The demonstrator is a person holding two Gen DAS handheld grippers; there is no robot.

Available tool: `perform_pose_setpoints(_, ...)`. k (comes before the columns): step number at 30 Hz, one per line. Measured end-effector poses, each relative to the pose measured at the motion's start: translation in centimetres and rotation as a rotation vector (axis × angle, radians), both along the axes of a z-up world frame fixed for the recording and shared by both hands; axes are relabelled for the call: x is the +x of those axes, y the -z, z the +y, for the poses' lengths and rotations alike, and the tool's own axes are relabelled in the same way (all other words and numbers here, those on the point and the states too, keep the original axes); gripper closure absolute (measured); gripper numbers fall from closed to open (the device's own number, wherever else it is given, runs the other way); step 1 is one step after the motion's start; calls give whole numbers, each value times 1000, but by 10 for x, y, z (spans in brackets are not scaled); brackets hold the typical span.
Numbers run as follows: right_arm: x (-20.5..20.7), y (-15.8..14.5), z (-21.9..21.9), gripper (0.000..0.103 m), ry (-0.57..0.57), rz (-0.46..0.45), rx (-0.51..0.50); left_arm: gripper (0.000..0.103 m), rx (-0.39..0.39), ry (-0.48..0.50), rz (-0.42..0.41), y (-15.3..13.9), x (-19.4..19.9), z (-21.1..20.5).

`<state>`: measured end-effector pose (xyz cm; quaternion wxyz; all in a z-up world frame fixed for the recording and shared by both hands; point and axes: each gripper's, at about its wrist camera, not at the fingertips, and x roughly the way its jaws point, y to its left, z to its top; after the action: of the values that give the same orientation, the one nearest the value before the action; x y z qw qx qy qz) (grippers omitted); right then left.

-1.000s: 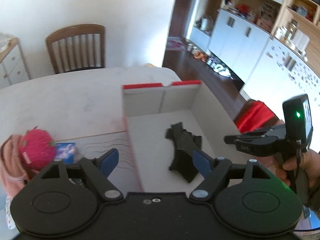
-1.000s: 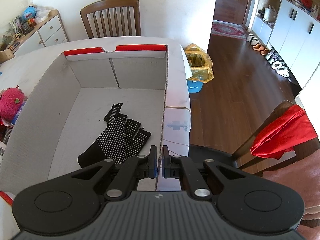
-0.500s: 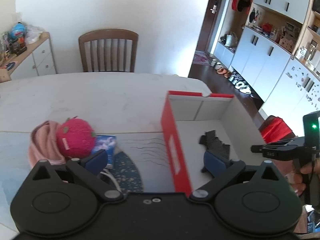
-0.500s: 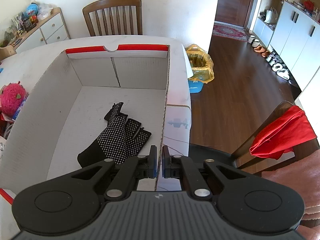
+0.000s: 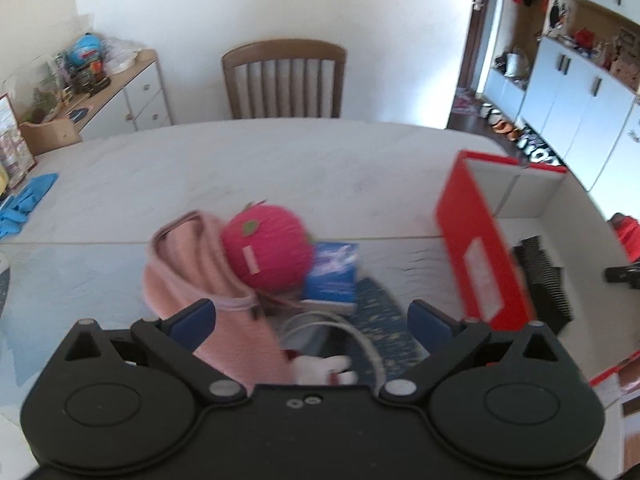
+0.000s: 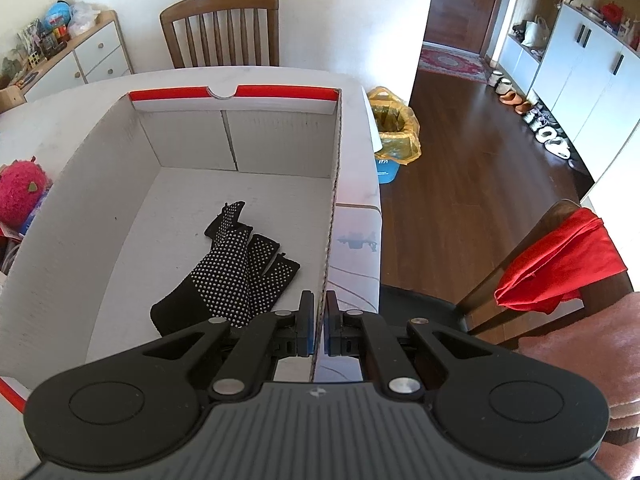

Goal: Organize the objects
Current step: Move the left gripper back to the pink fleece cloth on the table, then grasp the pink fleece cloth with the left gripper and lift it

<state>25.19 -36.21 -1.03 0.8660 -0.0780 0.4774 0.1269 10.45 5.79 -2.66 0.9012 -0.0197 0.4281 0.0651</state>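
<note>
the right gripper (image 6: 318, 322) has its blue-padded fingers (image 6: 306, 322) pressed together on the thin corrugated right wall of the open cardboard box (image 6: 334, 168), one finger inside, one outside. the box is white inside with a red rim and a red outer face, rectangular, with a half-round notch in the far wall. on its floor, toward the near right, lies a pair of black knit gloves (image 6: 236, 276) studded with small white grip dots, limp and overlapping.

the left gripper (image 5: 312, 316) stands with its fingers spread wide, nothing between the pads, having just finished opening. it hangs over a loose pile on the table (image 5: 260, 160) left of the box: a folded pink fleecy cloth (image 5: 192, 276), a round fuzzy magenta plush ball (image 5: 266, 250) with a small green leaf patch resting against it, a flat glossy blue packet (image 5: 334, 276) just right of the ball, and a curved white cable (image 5: 360, 340) nearer in. the view is blurred here. the tabletop is pale and stone-like, with a smooth printed mat on its near part.
</note>
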Motion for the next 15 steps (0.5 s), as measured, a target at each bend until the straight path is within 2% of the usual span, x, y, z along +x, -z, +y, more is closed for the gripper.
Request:
perform_pose_setpoints(10, -2, 1, 7, 99, 11, -1, -40, 2, 35, -88, 67, 41, 17, 45)
perform_pose_setpoints(15, -3, 1, 9, 99, 17, 0, -47, 2, 24, -122, 100, 59, 25, 60)
